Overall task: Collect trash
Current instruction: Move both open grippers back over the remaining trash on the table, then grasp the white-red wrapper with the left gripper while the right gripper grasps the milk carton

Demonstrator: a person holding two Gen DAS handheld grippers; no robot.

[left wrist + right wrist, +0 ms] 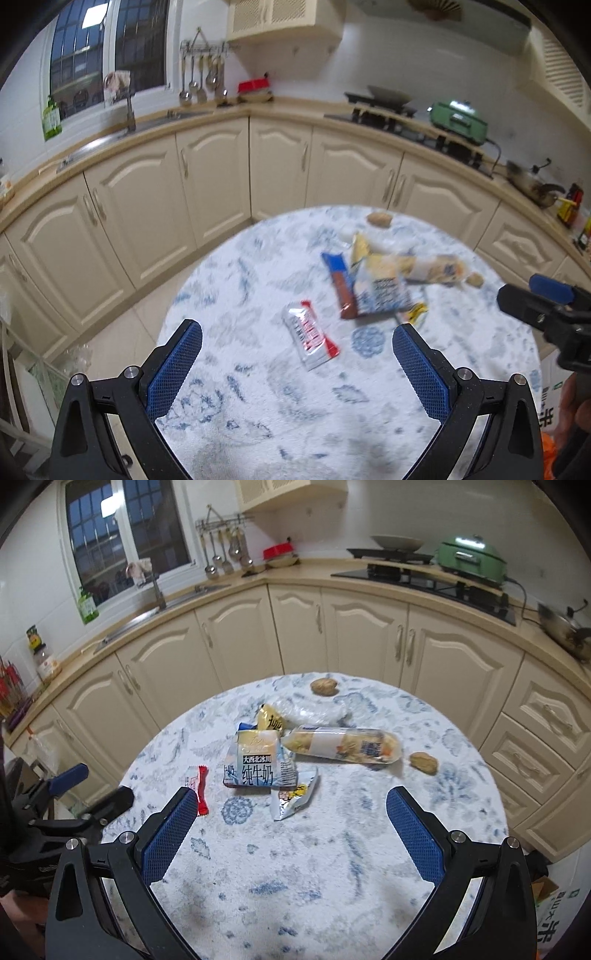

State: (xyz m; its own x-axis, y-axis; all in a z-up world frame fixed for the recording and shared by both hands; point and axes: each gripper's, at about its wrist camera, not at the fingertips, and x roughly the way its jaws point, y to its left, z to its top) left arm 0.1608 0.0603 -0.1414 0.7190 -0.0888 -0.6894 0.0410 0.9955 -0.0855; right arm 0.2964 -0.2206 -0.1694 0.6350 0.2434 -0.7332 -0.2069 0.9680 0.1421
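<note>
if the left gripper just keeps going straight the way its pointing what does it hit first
Most likely the red and white wrapper, which lies on the table almost midway between the open left gripper fingers. The milk carton sits farther on and to the right. Blur makes depth uncertain.

A: Position of items on the round table (369, 886)?

B: Milk carton (256, 762) near centre. Red-ended wrapper (197, 788) to its left, apart from it. Torn foil wrapper (293, 794) touching the carton's near right corner. Long clear packet (343, 745) to the carton's right, lying crosswise.

A: Beyond those?

B: One walnut (324, 686) near the far edge, a second walnut (424, 762) just right of the long packet. Cabinets (365, 635) and the countertop (314, 574) stand behind the table.
</note>
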